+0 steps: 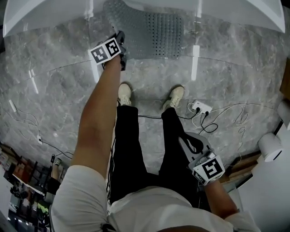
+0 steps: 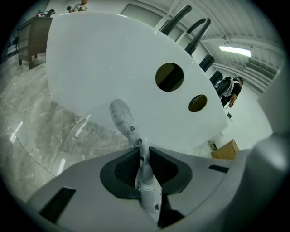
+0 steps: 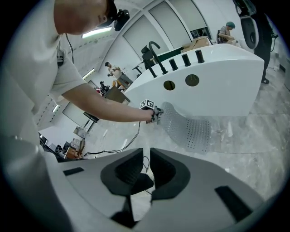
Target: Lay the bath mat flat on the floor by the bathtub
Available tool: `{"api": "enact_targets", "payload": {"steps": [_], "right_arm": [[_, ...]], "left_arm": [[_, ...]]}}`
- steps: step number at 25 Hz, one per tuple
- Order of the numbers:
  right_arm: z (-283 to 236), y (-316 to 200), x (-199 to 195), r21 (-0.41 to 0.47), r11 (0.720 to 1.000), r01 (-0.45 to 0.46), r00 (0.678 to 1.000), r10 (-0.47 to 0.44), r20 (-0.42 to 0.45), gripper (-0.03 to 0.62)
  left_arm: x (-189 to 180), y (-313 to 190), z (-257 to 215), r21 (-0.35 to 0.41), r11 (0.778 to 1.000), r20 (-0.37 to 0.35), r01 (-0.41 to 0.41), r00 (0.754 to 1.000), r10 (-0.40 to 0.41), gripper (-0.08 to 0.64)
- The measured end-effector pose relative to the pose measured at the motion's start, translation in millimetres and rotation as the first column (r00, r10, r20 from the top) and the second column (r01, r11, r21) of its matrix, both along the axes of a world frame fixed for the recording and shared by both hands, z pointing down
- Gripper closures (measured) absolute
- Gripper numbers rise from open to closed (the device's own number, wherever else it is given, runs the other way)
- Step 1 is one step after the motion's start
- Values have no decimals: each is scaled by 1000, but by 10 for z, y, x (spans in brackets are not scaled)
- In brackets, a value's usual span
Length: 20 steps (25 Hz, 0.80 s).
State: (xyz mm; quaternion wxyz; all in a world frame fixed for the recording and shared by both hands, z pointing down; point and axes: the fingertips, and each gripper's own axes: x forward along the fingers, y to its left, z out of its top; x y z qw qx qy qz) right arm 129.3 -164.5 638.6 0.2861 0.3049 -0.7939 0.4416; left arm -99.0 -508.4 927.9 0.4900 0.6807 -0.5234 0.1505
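The person stands facing the bathtub (image 1: 253,13), both shoes (image 1: 124,94) planted on the marble floor (image 1: 63,90). The left arm (image 1: 97,118) stretches straight forward and down towards the tub's base, with the elbow nearly locked. At its end, the left gripper (image 1: 120,37) meets the left end of the bath mat (image 1: 154,31).

In the left gripper view, the left gripper (image 2: 141,154) has its jaws clamped on a thin edge of the mat (image 2: 122,115). The mat's pale perforated sheet runs up out of the pinch and stands in front of the white tub wall (image 2: 113,59).

In the right gripper view, the mat (image 3: 188,127) curves down from that held corner. Its far part lies flat on the floor just beside the tub (image 3: 217,86), while the gripped end is lifted and curled.

The right arm hangs bent at the person's side, holding the right gripper (image 1: 188,142) low beside the right leg and well apart from the mat. Its jaws (image 3: 147,170) are drawn almost together, leaving only a slim slit with nothing between them.

A white power strip (image 1: 200,108) and loose cables lie on the floor near the right shoe.
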Motion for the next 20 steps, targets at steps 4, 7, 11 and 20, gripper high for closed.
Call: {"api": "enact_targets", "payload": {"steps": [4,7,11,20], "right_arm": [[26,-9,-389,-1,1000,24,1000,-24,2,532],[1,-20,-607,4,999,38,999,-38,-6,531],[-103,-94,-910,38,998,58,998,-57,-19,532],[-609,-206,-1672,151,988,33,999,-30,-21,563]], "left_arm": [[-497,30,144,-45,999,97,-17,995,21,474],[-871,108,77,-46,998,140,-35,989,41,474],[-1270,301,-193,-25,998,128,-54,990,57,474],[-1577,906,-1183,56,963,53,-265,964,262,489]]}}
